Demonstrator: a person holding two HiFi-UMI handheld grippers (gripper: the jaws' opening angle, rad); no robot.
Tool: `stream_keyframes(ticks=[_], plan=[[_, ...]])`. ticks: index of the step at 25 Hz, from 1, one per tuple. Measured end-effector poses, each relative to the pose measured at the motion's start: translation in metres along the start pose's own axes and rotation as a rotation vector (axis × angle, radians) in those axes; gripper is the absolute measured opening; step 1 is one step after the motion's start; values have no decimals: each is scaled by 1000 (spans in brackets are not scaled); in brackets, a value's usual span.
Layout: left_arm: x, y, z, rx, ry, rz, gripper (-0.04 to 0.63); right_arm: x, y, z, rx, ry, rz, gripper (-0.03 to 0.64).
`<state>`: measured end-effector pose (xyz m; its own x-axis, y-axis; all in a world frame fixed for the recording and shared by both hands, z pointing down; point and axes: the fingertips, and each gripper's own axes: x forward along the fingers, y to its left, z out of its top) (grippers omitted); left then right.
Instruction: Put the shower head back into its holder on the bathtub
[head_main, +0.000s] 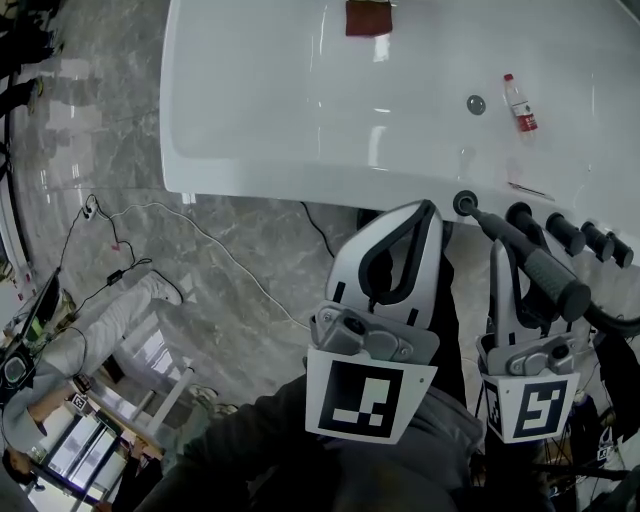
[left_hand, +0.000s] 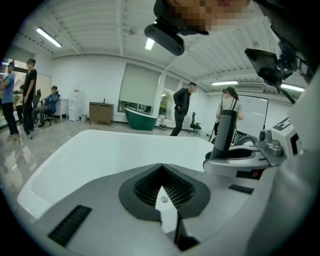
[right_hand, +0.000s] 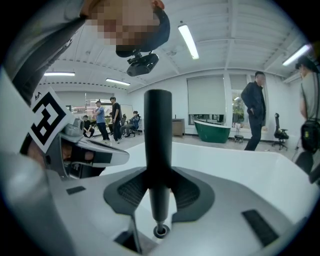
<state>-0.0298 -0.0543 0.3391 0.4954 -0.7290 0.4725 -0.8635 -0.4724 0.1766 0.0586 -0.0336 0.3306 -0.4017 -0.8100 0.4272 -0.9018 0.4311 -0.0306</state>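
Note:
The white bathtub (head_main: 260, 110) fills the top of the head view. My right gripper (head_main: 512, 262) is shut on the dark grey shower head handle (head_main: 547, 272), which slants down to the round black holder (head_main: 465, 204) on the tub's rim. In the right gripper view the handle (right_hand: 157, 135) stands upright between the pads, its thin end right at the holder (right_hand: 160, 231). My left gripper (head_main: 428, 210) is shut and empty, just left of the holder. From the left gripper view the handle (left_hand: 225, 132) shows to the right.
Several black taps (head_main: 565, 232) line the rim right of the holder. In the tub lie a plastic bottle (head_main: 519, 104), a drain (head_main: 476, 104) and a red-brown cloth (head_main: 368, 17). A cable (head_main: 200, 235) trails over the marble floor. People stand in the room behind.

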Motion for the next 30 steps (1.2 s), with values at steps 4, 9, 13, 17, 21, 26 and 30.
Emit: stream_keyframes(ticks=[4,9,13,17,21,26,30], plan=[[2,1,-7,-10,14,-4,3,3,-1,-6,2,7,-5,143],[5,0,-12,-9,25,-14,3,6,-1,-13,4,16,-10,143],[8,1,-17,-15,33,-16,3,9,-1,-19,8,25,-13,143],[11,0,-20,-13,39,-18,3,11,-3,-24,12,25,-14,143],[13,0,-24,-12,49,-23,3,13,-3,-28,16,30,-17,143],[15,2,-30,-9,64,-27,3,17,-3,-34,24,38,-22,143],[15,2,-35,-11,75,-28,3,18,-4,-39,27,41,-23,143]])
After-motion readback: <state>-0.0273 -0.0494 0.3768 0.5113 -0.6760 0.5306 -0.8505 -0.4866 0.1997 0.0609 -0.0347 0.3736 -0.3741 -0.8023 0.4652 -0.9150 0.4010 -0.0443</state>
